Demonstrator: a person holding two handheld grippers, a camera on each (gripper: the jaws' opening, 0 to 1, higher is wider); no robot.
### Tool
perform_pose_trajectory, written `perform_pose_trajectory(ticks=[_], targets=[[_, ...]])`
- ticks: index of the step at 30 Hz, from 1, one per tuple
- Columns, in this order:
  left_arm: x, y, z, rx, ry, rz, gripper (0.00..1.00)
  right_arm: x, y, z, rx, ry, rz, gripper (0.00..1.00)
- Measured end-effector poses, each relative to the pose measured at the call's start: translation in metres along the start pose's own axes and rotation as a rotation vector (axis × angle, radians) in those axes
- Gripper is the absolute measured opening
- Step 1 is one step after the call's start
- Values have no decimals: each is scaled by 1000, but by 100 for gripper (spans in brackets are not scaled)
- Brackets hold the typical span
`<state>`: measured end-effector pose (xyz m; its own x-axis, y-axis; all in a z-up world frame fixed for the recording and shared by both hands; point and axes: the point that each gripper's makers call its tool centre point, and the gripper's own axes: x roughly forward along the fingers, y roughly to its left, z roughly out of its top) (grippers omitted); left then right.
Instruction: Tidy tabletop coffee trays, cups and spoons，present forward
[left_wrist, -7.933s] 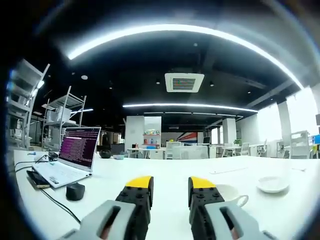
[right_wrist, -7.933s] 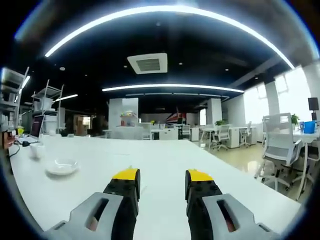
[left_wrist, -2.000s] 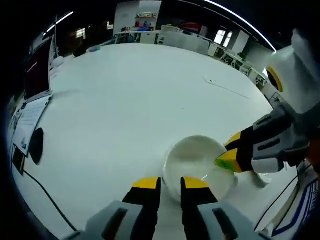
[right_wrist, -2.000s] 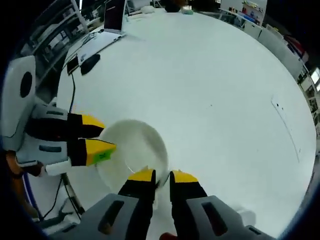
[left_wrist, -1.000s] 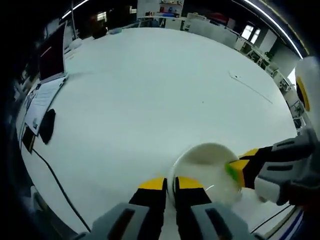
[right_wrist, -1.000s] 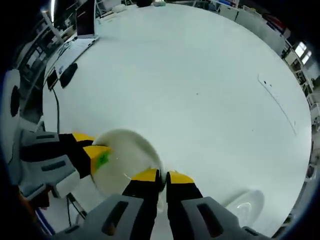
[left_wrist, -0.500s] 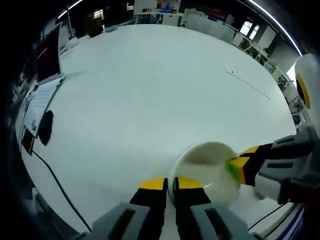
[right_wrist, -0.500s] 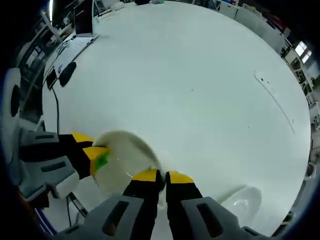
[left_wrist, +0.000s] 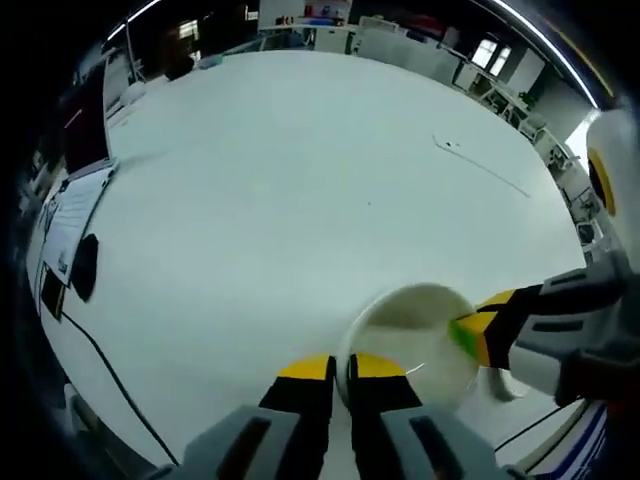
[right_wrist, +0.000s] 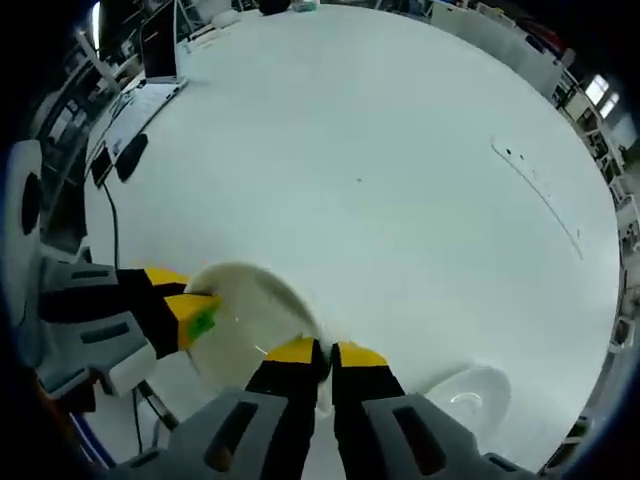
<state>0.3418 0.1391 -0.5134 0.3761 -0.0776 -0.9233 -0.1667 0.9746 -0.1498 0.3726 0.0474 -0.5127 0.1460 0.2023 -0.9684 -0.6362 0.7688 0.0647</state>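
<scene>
In the left gripper view, at the far left, I see a laptop (left_wrist: 75, 150) and a dark mouse (left_wrist: 84, 267) near the edge of the white table (left_wrist: 300, 170), with a black cable (left_wrist: 105, 370) running along that edge. My left gripper (left_wrist: 340, 368) has its yellow tips nearly together, clenched on the near rim of the white cup (left_wrist: 415, 345). The cup is held above the table, near its edge. From the right my right gripper (left_wrist: 478, 330) comes in and pinches the opposite side of the cup.

In the right gripper view, my left gripper (right_wrist: 185, 305) enters from the left and grips the cup (right_wrist: 245, 325) at its left rim. My right gripper (right_wrist: 322, 353) is closed on the cup's rim at the bottom. To the right of it, a white saucer (right_wrist: 462, 400) lies on the table (right_wrist: 380, 150).
</scene>
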Motion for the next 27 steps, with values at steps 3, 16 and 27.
perform_pose_trajectory(ticks=[3,16,27], targets=[[1,-9,0,8,5,-9,7,-4,-9,-3,5,0,-9,5],[-11,-72,-1,97,6,-53,7,-33,-54,-29,75,-9,-40,5],[-6,-115,12,164,15,-104,8,-50,-94,-50,141,-12,-72,5]])
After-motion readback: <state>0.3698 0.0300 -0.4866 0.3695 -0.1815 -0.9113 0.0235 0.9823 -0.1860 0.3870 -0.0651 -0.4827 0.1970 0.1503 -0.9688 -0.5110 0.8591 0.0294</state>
